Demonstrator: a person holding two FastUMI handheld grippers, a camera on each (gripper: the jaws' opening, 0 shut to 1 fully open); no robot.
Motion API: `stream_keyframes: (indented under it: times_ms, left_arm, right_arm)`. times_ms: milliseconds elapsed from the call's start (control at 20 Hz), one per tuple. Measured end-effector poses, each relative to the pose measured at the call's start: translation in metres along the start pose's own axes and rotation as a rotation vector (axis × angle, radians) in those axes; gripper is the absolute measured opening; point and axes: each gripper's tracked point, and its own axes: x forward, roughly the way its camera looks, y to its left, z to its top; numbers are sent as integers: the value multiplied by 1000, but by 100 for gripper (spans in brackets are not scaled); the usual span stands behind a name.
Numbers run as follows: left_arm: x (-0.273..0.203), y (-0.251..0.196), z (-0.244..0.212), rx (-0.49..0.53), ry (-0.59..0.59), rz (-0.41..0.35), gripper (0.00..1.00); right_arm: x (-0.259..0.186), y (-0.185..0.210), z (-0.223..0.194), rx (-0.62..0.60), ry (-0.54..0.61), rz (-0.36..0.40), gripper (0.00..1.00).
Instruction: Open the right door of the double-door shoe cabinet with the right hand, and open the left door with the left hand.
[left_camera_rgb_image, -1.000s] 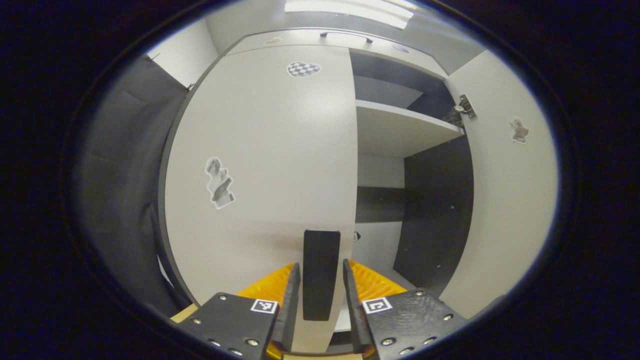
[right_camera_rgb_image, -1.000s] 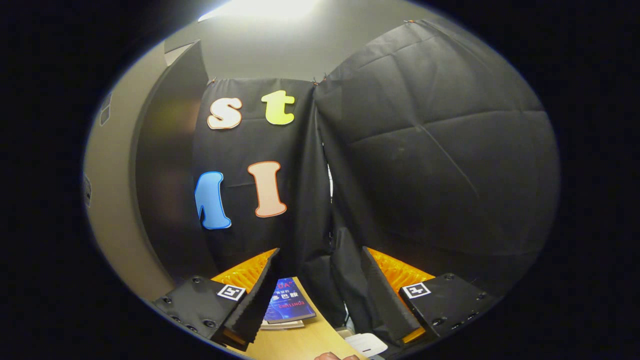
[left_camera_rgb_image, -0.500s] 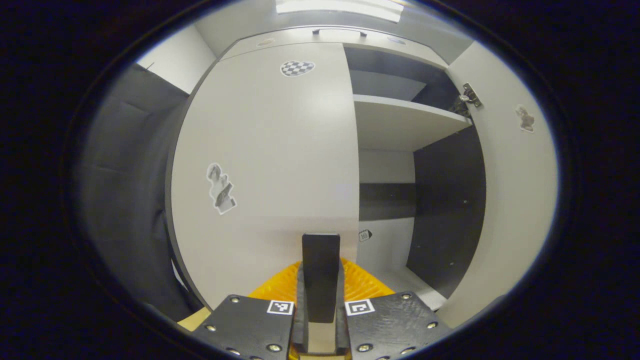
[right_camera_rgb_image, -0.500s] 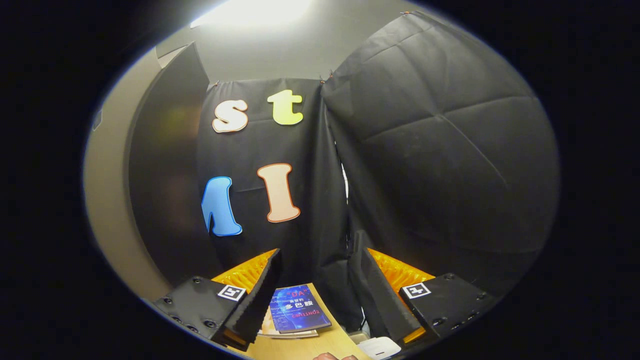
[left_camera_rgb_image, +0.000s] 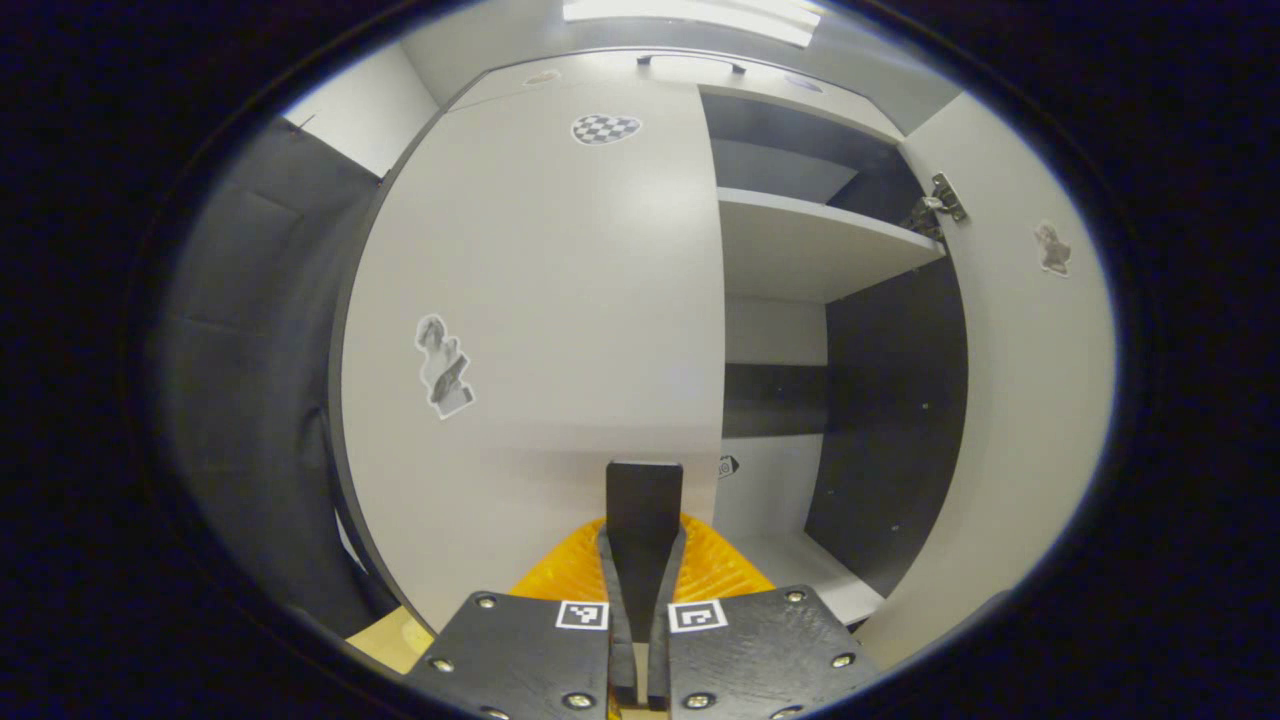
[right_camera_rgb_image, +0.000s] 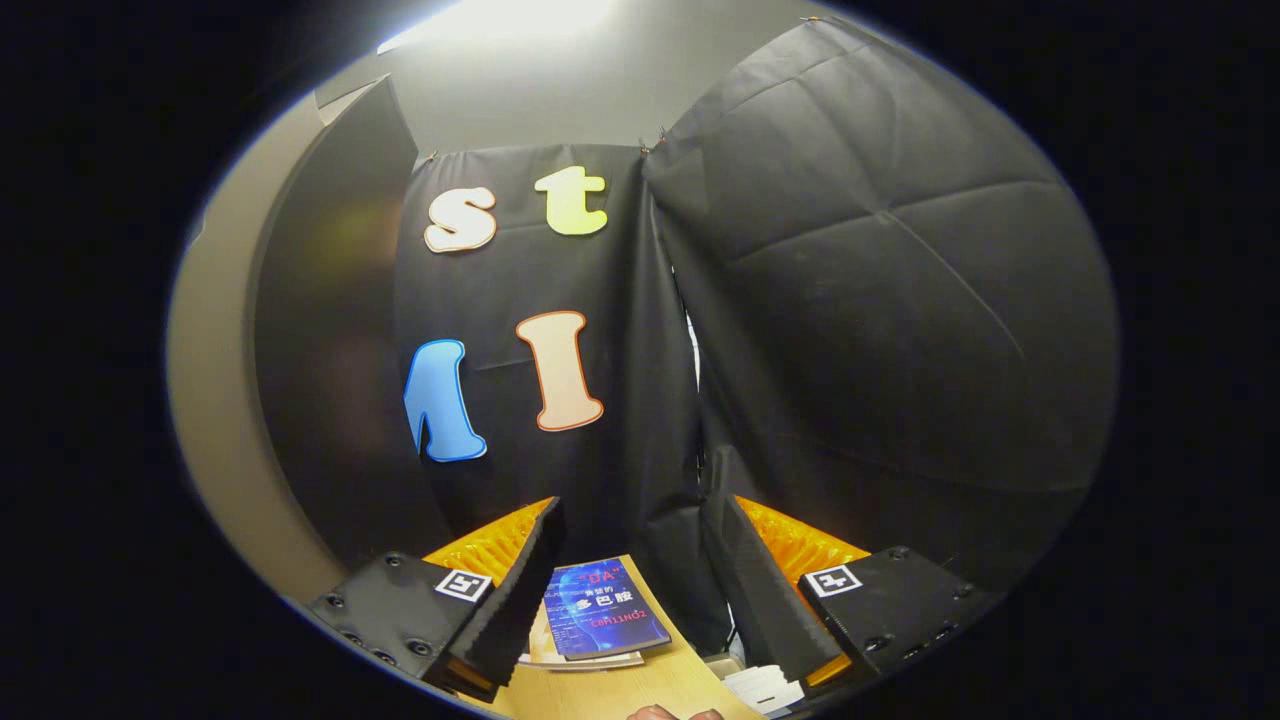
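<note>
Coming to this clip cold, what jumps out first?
In the left gripper view, the left tool is clamped on the dark handle of the closed left door, while the right door stands swung open, baring a pale shelf. In the right gripper view, the right tool gapes open above a blue book.

No word or number can be read for certain. The left claw (left_camera_rgb_image: 641, 540) carries 2 square black-and-white code markers (left_camera_rgb_image: 582, 614), 1 on each side, with patterns and no letters. The right claw (right_camera_rgb_image: 632, 510) bears 2 like markers (right_camera_rgb_image: 462, 584). On the left door (left_camera_rgb_image: 560, 300) sit a checkered sticker (left_camera_rgb_image: 605, 128) and a picture sticker (left_camera_rgb_image: 443, 365), both wordless; the right door (left_camera_rgb_image: 1030, 400) has 1 small picture sticker (left_camera_rgb_image: 1049, 248). A tiny tag (left_camera_rgb_image: 728, 466) inside the cabinet is too small to read. On the bench (right_camera_rgb_image: 640, 690) a blue book (right_camera_rgb_image: 605, 608) shows cover print, too small to make out.
</note>
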Motion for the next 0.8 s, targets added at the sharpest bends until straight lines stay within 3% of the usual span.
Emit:
stream_keyframes:
  times_ms: [200,500,800]
  left_arm:
    - [-9,0,-1,-16,5,-29,6]
    - [-38,6,7,-36,11,-155,7]
    - [-83,24,-4,-42,9,-234,7]
  right_arm:
    - [-31,8,-1,18,0,-10,98]
    - [-101,26,1,64,5,-65,98]
    - [-181,45,-2,-18,4,-129,98]
